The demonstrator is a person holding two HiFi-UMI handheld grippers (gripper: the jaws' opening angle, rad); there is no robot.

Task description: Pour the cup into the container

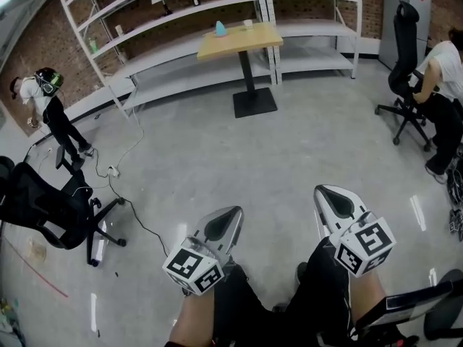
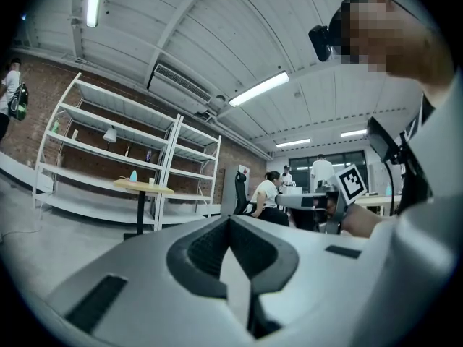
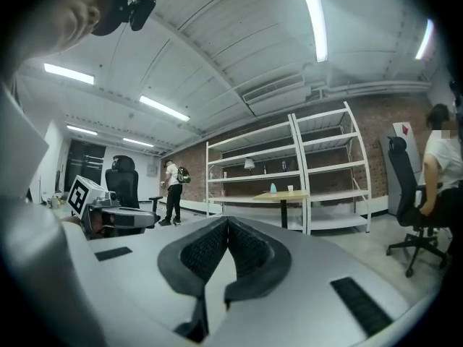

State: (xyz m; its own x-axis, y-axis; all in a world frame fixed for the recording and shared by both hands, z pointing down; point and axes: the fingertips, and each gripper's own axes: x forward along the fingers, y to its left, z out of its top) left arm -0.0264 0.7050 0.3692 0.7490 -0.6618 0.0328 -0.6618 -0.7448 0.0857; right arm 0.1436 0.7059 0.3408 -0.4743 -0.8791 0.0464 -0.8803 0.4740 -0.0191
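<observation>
left gripper [image 1: 227,217], right gripper [image 1: 328,196], both closed

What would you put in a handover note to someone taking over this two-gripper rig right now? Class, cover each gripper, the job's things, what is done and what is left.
Left gripper: jaws together, nothing held.
Right gripper: jaws together, nothing held. Both are held above the person's legs.
Things: a small pale cup and a light blue object, possibly the container, stand apart on the wooden table across the floor, far out of reach.
Done: nothing yet; the cup is untouched.
Left: go to the table, grip the cup, pour it into the container.
</observation>
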